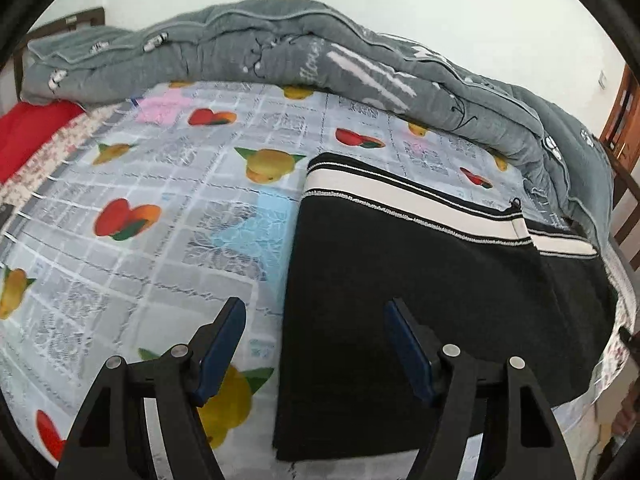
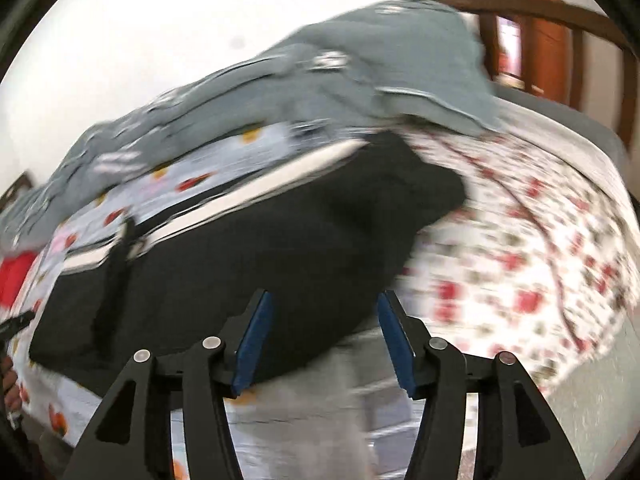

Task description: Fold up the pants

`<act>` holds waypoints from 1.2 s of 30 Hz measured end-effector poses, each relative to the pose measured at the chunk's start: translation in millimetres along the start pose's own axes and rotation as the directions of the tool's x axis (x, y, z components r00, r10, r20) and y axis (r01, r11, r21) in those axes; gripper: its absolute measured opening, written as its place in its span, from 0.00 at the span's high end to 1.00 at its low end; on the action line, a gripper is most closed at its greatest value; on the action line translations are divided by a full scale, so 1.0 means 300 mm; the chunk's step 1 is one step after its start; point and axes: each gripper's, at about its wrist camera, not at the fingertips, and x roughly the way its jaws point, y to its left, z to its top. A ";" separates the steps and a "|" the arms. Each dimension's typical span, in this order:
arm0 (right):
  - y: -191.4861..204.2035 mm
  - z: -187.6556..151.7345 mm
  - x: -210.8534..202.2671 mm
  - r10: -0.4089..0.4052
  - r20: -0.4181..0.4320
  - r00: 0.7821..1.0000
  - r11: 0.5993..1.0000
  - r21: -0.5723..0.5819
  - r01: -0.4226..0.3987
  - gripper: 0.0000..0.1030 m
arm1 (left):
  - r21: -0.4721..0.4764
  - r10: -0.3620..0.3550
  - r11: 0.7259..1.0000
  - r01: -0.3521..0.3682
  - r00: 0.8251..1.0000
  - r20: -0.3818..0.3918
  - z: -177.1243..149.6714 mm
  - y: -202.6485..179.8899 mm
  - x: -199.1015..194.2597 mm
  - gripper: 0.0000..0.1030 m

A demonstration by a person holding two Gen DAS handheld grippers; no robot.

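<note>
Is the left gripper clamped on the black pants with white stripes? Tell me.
No. The left gripper is open, empty, above the black pants with white stripes.

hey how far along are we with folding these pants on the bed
Done: the black pants lie flat on the fruit-print sheet as a neat rectangle, the striped waistband doubled over itself, so at least one fold looks made. In hand: nothing; the left gripper and right gripper are both open above the near edge. Left: probably another fold to make it compact.
</note>
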 end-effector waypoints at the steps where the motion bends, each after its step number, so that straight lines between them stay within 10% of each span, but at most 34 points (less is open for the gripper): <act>1: -0.043 0.007 0.011 0.006 -0.005 1.000 0.999 0.035 -0.006 0.43 | -0.011 -0.008 1.000 0.008 1.000 -0.006 0.010 0.001 0.011 0.32; 21: -0.225 0.205 0.370 0.209 -0.022 0.978 0.900 0.395 -0.183 0.38 | -0.026 -0.014 1.000 0.012 0.995 -0.102 0.120 0.017 0.185 0.45; 36: 0.132 0.342 0.130 0.017 0.199 0.980 0.998 -0.056 -0.006 0.68 | -0.007 -0.084 0.996 0.084 0.993 -0.088 0.160 0.013 0.214 0.88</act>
